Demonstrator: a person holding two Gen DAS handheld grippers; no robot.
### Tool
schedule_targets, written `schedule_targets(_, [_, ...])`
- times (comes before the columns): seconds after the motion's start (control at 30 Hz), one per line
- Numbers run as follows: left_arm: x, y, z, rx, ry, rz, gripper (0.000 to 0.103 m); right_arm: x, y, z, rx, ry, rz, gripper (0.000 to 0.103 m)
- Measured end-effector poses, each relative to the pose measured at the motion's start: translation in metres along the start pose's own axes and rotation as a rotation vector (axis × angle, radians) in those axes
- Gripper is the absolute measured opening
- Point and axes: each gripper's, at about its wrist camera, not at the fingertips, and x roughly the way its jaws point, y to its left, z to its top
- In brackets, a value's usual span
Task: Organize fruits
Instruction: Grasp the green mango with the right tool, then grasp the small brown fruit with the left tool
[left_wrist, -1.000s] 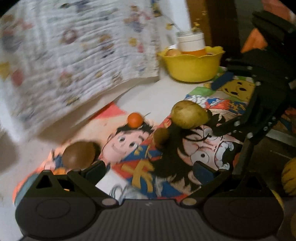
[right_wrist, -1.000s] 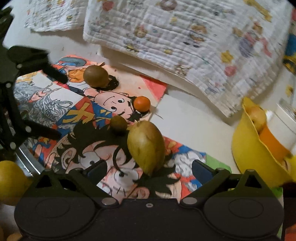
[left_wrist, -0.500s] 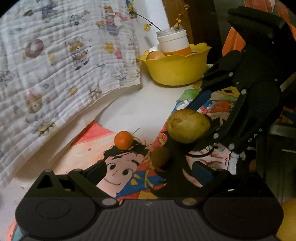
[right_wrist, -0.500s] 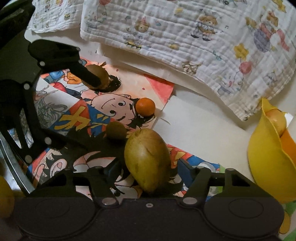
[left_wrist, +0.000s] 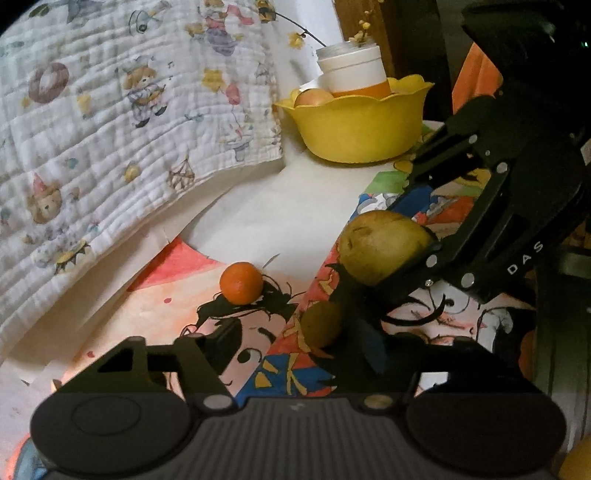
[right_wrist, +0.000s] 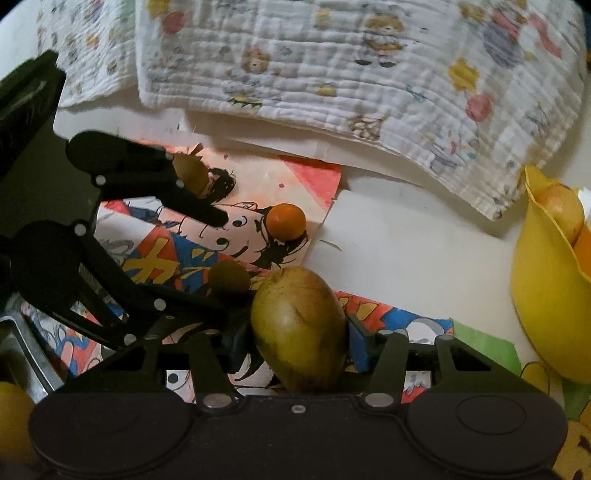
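Observation:
My right gripper (right_wrist: 295, 339) is shut on a yellow-green mango (right_wrist: 301, 328), which also shows in the left wrist view (left_wrist: 382, 245) held by the right gripper's fingers (left_wrist: 436, 258). My left gripper (left_wrist: 303, 339) is open, with a small green-brown fruit (left_wrist: 323, 323) between its fingers on the cartoon mat (left_wrist: 258, 332). That fruit also shows in the right wrist view (right_wrist: 229, 277). A small orange (left_wrist: 241, 282) (right_wrist: 286, 221) lies on the mat. A brown round fruit (right_wrist: 190, 171) sits behind the left gripper's finger.
A yellow bowl (left_wrist: 358, 125) (right_wrist: 546, 295) at the back right holds a white-and-orange jar (left_wrist: 351, 74) and a pale fruit (left_wrist: 314, 98). A printed quilt (left_wrist: 110, 129) covers the far side. Yellow fruit (right_wrist: 11, 417) lies at the lower left edge.
My right gripper closed on the mango. My left gripper moved forward and right toward the small green-brown fruit, leaving the brown round fruit out of its view.

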Motion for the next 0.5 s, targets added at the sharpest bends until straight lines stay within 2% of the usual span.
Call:
schedule_targets(0.2, [0.0022, 0.0009, 0.004, -0.013, 0.001, -0.011, 0.057, -0.0001, -0.0077, -0.0011, 0.074, -0.007, 0.017, 0.055])
schedule_targets(0.47, [0.0065, 0.0034, 0.0077, -0.074, 0.019, -0.07, 0.028, -0.0008, -0.0069, -0.0042, 0.101, -0.015, 0.009, 0.055])
schedule_targets(0.5, [0.006, 0.0029, 0.0079, -0.08, 0.022, -0.068, 0.028, -0.0008, -0.0066, -0.0041, 0.104, -0.014, 0.008, 0.055])
